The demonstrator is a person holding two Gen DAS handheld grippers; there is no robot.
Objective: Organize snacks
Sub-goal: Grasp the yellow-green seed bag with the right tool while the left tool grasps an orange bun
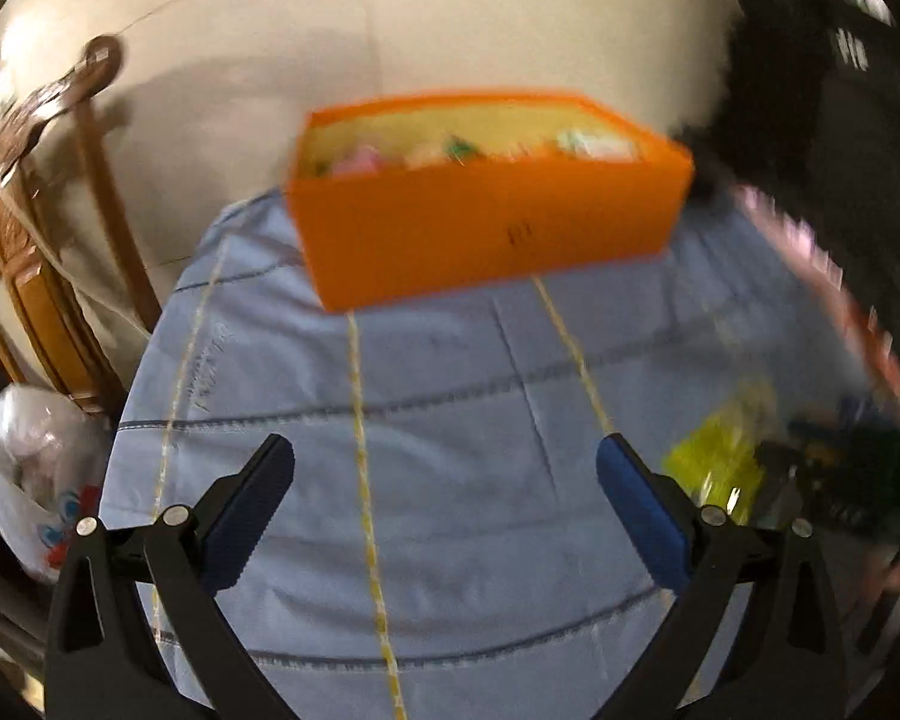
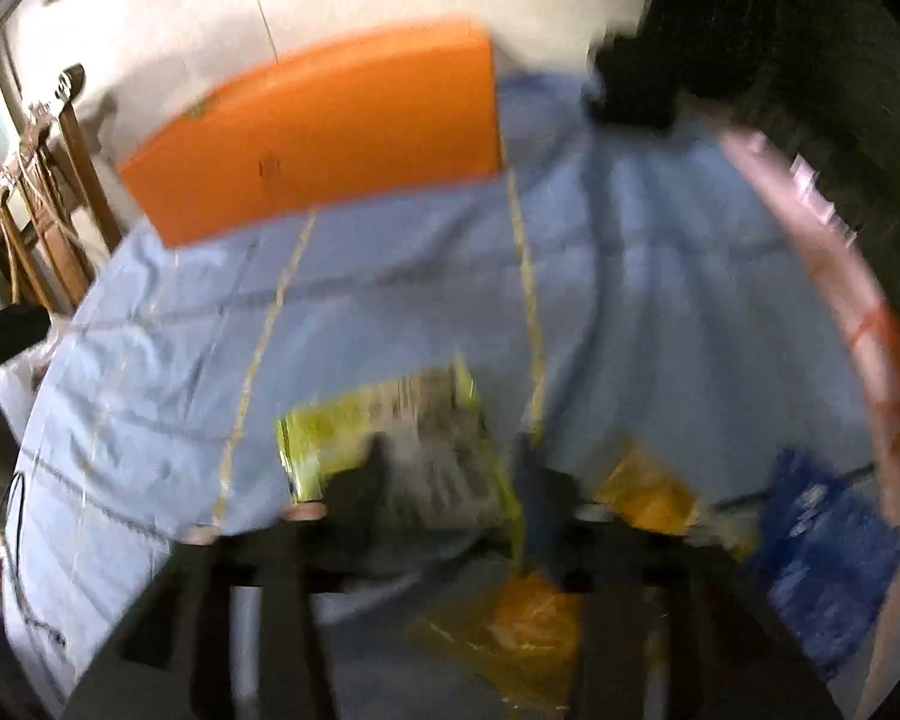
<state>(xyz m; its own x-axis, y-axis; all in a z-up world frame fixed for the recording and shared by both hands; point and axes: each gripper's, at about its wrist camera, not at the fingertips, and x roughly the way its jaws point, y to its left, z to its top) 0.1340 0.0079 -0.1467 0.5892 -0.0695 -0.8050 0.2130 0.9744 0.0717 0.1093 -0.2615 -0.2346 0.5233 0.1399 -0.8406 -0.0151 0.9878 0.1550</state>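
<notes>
Holding our left gripper [image 1: 444, 468] fingers spread, empty, before the orange box [image 1: 486, 222]; our right gripper [image 2: 450, 480] fingers pinch a yellow-green snack packet [image 2: 390, 438].

A light-blue cloth [image 1: 486, 480] bears an orange box [image 1: 492, 228], yellow-green packet [image 2: 390, 450], orange packets [image 2: 648, 495] and blue packet [image 2: 822, 558].

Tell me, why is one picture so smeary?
The right wrist view is heavily motion-blurred: the right gripper, green packet and orange box all smear. The left wrist view is sharper near the left gripper, but its box is soft, and the fisheye bends the edges.
</notes>
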